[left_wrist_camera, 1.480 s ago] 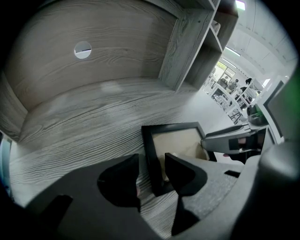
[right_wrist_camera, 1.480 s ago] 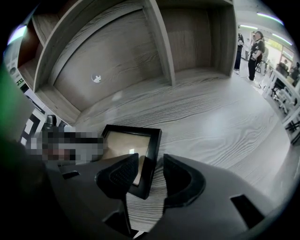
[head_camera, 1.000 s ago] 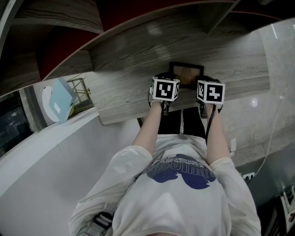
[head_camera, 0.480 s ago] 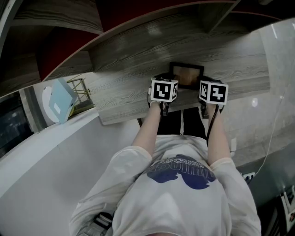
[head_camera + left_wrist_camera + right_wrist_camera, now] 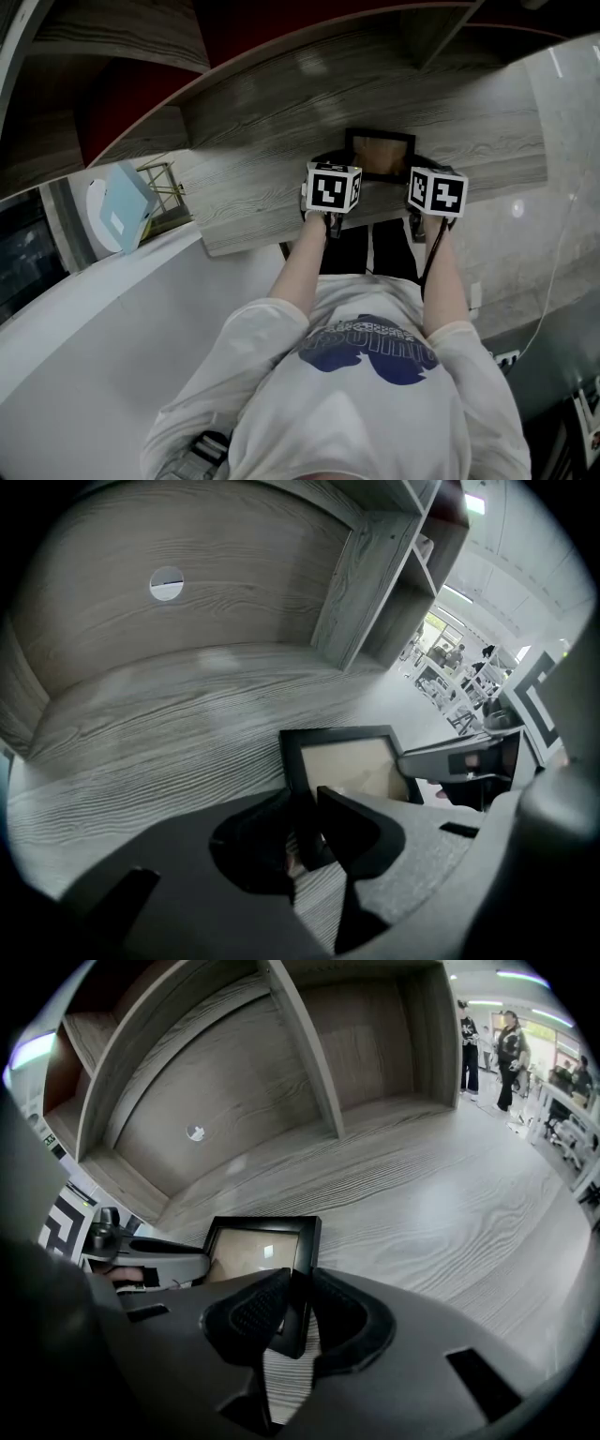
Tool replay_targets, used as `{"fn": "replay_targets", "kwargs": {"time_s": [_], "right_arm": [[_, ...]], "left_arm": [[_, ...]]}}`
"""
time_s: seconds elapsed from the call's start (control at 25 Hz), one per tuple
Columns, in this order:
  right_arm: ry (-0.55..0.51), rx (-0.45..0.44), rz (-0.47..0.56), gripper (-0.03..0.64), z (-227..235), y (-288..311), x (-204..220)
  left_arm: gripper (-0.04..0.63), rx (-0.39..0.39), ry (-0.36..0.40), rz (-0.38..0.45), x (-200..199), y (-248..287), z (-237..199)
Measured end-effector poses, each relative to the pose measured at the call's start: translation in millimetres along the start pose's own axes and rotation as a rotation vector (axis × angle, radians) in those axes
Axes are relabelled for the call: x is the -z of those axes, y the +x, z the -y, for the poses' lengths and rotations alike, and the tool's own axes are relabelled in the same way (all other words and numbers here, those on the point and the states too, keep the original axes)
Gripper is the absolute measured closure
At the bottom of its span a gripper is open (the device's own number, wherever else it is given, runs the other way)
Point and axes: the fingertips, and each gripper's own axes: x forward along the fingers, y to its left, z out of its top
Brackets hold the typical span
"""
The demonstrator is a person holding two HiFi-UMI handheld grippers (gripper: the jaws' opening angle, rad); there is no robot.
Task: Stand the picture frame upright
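At frame (image 5: 380,155): left tool (image 5: 305,806), right tool (image 5: 298,1283) closed tighter.

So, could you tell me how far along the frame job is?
Early. Done: both grippers are at the picture frame, the left gripper on its left edge, the right gripper on its right. In hand: their jaws have just been closing and now pinch those edges. To do: the frame looks to lie flat on the wooden surface, so lifting and standing it remains.
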Motion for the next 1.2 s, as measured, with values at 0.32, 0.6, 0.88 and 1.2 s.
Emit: {"fn": "replay_targets", "kwargs": {"time_s": [0.32,0.6,0.88,1.2], "right_arm": [[0.022,-0.045,0.066,0.549,3.3,-7.0,-5.6],[0.002,-0.040,0.135,0.549,5.6,-22.2,-20.8],[0.000,-0.021,0.182,0.549,8.1,-36.4,-34.4],[0.008,0.005,0.227,0.549,12.5,-55.0,-46.6]], "left_arm": [[0.511,0.014,0.039,0.046,-12.4,-4.8,7.0],[0.511,0.025,0.070,0.097,-27.3,-11.6,14.3],[0.511,0.037,0.103,0.138,-45.7,-19.6,22.2],[0.511,0.060,0.153,0.159,-63.9,-27.4,34.4]]}}
